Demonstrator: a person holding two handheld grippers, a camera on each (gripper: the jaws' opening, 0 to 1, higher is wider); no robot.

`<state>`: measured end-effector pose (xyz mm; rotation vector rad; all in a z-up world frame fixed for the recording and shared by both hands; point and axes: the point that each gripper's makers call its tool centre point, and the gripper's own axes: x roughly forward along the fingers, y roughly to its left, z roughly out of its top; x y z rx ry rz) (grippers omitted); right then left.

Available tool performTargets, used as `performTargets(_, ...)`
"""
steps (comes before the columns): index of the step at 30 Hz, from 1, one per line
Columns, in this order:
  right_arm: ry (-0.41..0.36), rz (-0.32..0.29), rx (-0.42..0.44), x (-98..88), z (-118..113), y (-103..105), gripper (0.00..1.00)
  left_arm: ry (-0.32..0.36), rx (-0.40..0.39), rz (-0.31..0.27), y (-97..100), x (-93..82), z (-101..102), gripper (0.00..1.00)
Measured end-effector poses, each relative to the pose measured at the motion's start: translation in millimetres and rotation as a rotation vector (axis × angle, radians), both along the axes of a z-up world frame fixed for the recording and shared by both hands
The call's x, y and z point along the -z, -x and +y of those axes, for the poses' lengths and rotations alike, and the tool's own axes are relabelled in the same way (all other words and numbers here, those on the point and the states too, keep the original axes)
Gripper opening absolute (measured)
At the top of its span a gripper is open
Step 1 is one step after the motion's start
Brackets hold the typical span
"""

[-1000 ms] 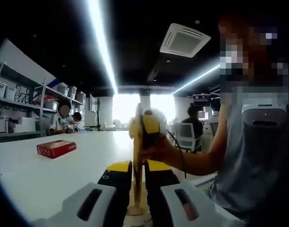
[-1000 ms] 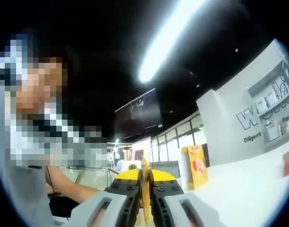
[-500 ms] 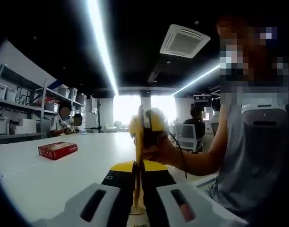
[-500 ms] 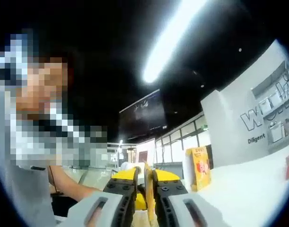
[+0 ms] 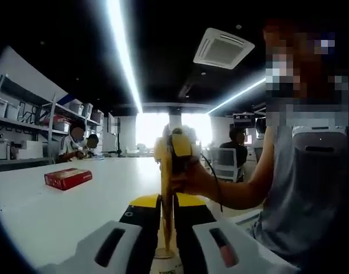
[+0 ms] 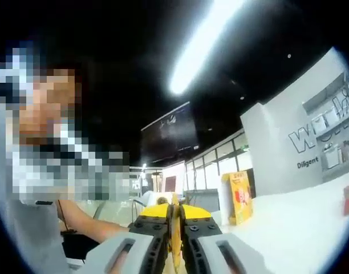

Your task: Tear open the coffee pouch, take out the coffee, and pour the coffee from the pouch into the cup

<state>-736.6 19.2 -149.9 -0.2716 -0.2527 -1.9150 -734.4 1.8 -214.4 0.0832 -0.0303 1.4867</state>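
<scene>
The pouch (image 5: 166, 200) is held up in the air between the two claws, edge-on to both cameras, so it reads as a thin yellow strip. In the left gripper view its long axis runs straight up from between the left claw (image 5: 167, 214), whose jaws are closed together on its lower part. The right claw (image 5: 175, 160) reaches in from the far side and pinches the pouch near its top, with the person's hand (image 5: 200, 180) behind it.

In the right gripper view the same thin yellow edge (image 6: 174, 240) stands clamped between the jaws of the right claw (image 6: 174, 228). So both claws grip one flat pouch, one low and one high, facing each other. The tear likely depends on this: pulling the two grips apart across the pouch's thin edge should split the top.

The pouch looks flat, stiff and yellow. From edge-on I cannot tell whether it is torn yet.

Below lies the white desk (image 5: 60, 211), with a red box (image 5: 68, 178) well off to the side. A yellow carton (image 6: 238, 197) stands on the desk in the right gripper view. I cannot pick out a cup.
</scene>
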Motion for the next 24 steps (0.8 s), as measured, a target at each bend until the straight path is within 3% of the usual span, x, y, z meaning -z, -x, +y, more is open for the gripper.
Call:
performTargets(3,-0.004,0.002,-0.013,-0.1,-2.0,-0.4,0.08,-0.003,-0.01,0.028,1.4,-0.6,-0.8,0.07)
performTargets(7,-0.001,0.001,-0.02,-0.2,-2.4,-1.1,0.17,-0.013,-0.01,0.026,2.6,-3.2,-3.6,0.06)
performTargets(10,0.006,0.001,-0.018,-1.0,1.3,-0.4,0.17,-0.018,-0.007,0.021,2.6,-4.5,-4.2,0.06)
performTargets(19,-0.009,0.013,-0.007,-2.6,-0.2,-0.6,0.07,0.001,0.001,0.012,0.1,0.6,-1.7,0.07)
performTargets(24,-0.012,-0.008,0.0,-3.2,1.2,2.0,0.06,-0.008,0.003,-0.008,1.1,0.2,-0.8,0.16)
